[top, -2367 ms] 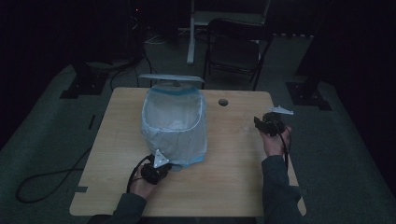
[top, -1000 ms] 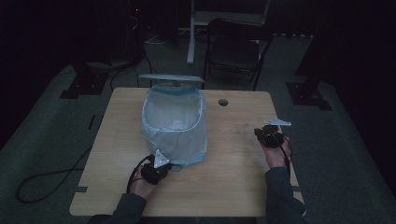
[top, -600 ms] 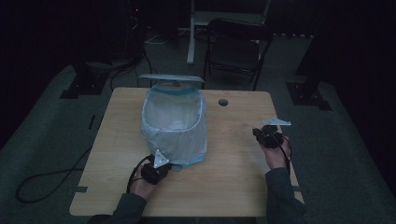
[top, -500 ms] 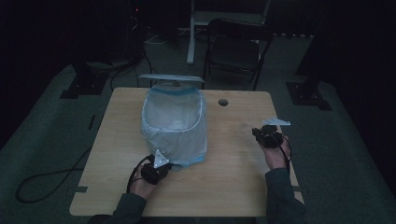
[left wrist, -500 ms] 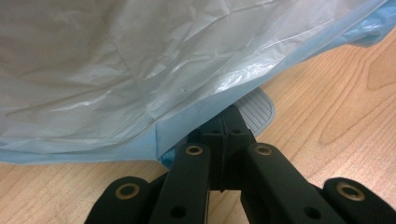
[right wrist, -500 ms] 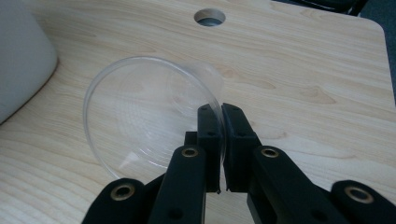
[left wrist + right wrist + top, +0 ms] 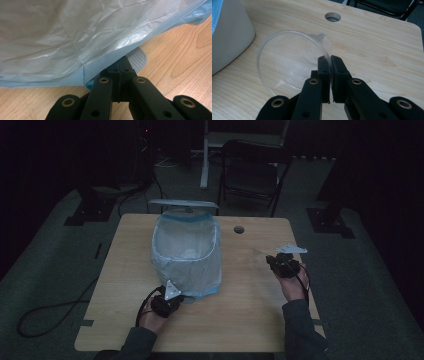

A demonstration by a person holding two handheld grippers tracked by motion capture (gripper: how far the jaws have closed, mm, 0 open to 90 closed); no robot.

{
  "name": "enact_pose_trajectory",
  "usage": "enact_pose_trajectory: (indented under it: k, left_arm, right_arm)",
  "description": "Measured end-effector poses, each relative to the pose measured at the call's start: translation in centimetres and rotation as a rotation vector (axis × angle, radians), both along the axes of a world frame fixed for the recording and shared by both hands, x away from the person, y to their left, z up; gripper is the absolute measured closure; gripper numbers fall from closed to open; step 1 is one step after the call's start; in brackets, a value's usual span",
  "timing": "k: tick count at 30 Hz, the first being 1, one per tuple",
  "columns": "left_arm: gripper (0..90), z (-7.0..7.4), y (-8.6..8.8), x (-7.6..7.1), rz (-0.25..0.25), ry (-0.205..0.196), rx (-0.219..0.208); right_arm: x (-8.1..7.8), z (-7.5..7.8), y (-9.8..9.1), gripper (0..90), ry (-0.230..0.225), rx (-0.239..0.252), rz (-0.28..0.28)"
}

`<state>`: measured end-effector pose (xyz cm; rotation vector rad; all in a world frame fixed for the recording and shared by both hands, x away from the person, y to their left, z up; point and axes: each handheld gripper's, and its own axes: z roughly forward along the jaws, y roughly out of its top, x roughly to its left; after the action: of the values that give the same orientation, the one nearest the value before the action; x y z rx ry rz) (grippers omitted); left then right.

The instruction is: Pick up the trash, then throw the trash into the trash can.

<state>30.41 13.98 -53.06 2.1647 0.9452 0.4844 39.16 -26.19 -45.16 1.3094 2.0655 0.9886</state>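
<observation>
A bin lined with a pale blue plastic bag [image 7: 186, 252] stands mid-table, its lid [image 7: 183, 203] raised at the back. My left gripper [image 7: 176, 296] is at the bin's near foot, jaws shut. In the left gripper view its tips [image 7: 120, 62] lie on the grey ribbed pedal [image 7: 138, 56] under the bag's hem [image 7: 75, 37]. My right gripper [image 7: 273, 260] hovers over the table's right side. It is shut on the rim of a clear plastic funnel-shaped cup [image 7: 287, 60], which lies on its side with its mouth toward the camera [image 7: 330, 60].
The wooden table [image 7: 250, 320] has a round cable hole [image 7: 238, 229] behind the right gripper, also in the right gripper view [image 7: 332, 17]. The bin's white wall [image 7: 229, 37] lies left of the cup. A dark chair [image 7: 252, 170] stands beyond the table.
The right gripper, with the clear cup in it, came toward the near edge and then edged slightly left and up. The left gripper and the bin have stayed put.
</observation>
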Motion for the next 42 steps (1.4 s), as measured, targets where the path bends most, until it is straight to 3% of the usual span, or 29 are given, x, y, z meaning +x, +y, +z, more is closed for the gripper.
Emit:
enact_pose_trajectory:
  k: [14, 42]
  left_arm:
    - [90.0, 0.0, 0.0, 0.0, 0.001, 0.000, -0.001]
    - [90.0, 0.0, -0.1, -0.1, 0.005, -0.002, -0.003]
  right_arm:
    - [-0.3, 0.2, 0.2, 86.9, -0.002, -0.006, 0.012]
    - [-2.6, 5.3, 2.4, 87.0, -0.107, -0.009, 0.118]
